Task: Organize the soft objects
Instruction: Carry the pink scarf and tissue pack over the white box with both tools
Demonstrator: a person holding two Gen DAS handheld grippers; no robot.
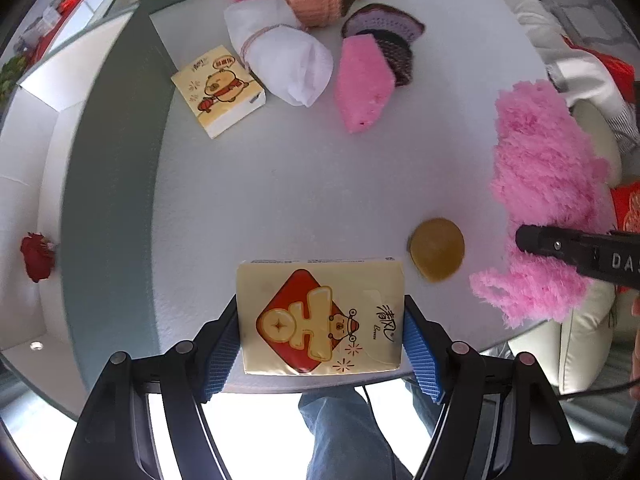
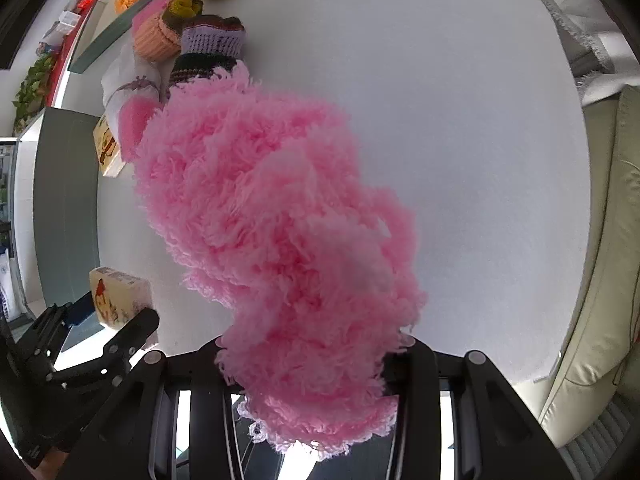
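Note:
A cream tissue pack (image 1: 316, 292) with a red diamond print sits between the blue pads (image 1: 222, 352) of my left gripper (image 1: 320, 332), which is shut on it above the white table (image 1: 280, 200). My right gripper (image 2: 312, 364) is shut on a fluffy pink yarn piece (image 2: 272, 220) that hangs over the table and hides its fingertips. In the left wrist view the pink fluff (image 1: 548, 184) is at the right, with one black right finger (image 1: 560, 246) across it. In the right wrist view my left gripper (image 2: 120, 320) with the pack (image 2: 120, 296) is at lower left.
At the table's far side lie a second tissue pack (image 1: 218, 92), a white rolled cloth (image 1: 280, 60), a pink sponge (image 1: 362, 84), a dark crocheted piece (image 1: 384, 28) and an orange knit item (image 1: 316, 2). A brown disc (image 1: 437, 249) lies near the held pack. A cream sofa (image 2: 600, 280) is at the right.

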